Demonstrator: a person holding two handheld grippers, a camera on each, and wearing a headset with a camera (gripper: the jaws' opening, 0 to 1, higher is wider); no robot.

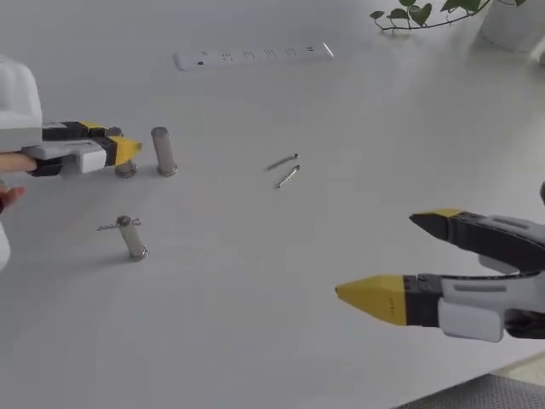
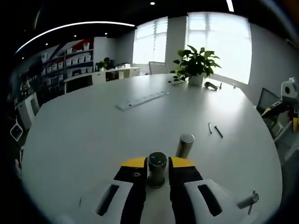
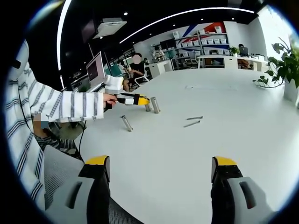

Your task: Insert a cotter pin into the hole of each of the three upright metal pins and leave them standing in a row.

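My left gripper (image 1: 128, 153) (image 2: 157, 164) is shut on an upright metal pin (image 2: 157, 169) (image 1: 125, 167) at the table's left. A second upright pin (image 1: 163, 152) (image 2: 185, 145) stands just to its right, free. A third pin (image 1: 133, 238) (image 2: 247, 200) lies on its side nearer me, with a cotter pin (image 1: 117, 226) through its head. Two loose cotter pins (image 1: 283, 162) (image 1: 287, 176) (image 2: 214, 129) lie mid-table. My right gripper (image 1: 377, 256) (image 3: 161, 161) hovers open and holds nothing at the lower right, far from the pins.
A white power strip (image 1: 255, 55) (image 2: 142, 100) lies at the far side. A potted plant (image 1: 426, 13) (image 2: 196, 65) stands at the far right corner. The table's near edge (image 1: 477, 383) runs under my right gripper.
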